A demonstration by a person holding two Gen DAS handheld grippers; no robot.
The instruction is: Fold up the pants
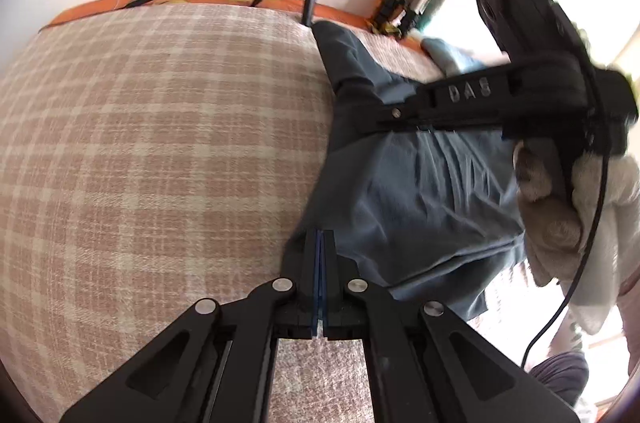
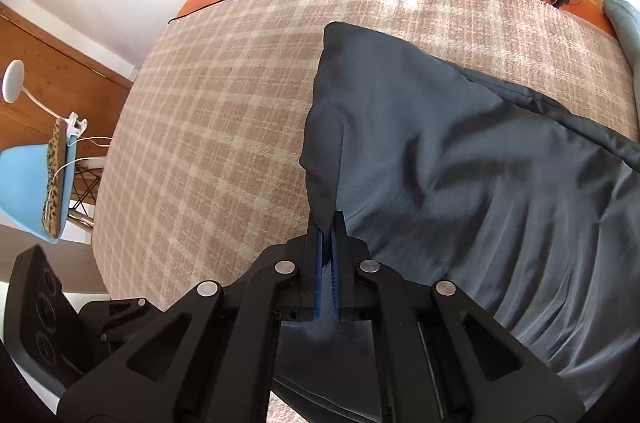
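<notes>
My dark slate-blue pants of thin, smooth cloth (image 2: 460, 175) lie rumpled across the right half of my right wrist view, one corner reaching up toward the top centre. A pinched fold rises at lower centre. In my left wrist view they (image 1: 420, 191) spread creased through the right middle.

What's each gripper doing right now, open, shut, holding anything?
Left gripper: shut, at the edge of the pants; whether cloth is pinched cannot be told.
Right gripper: shut on a fold of the pants.
</notes>
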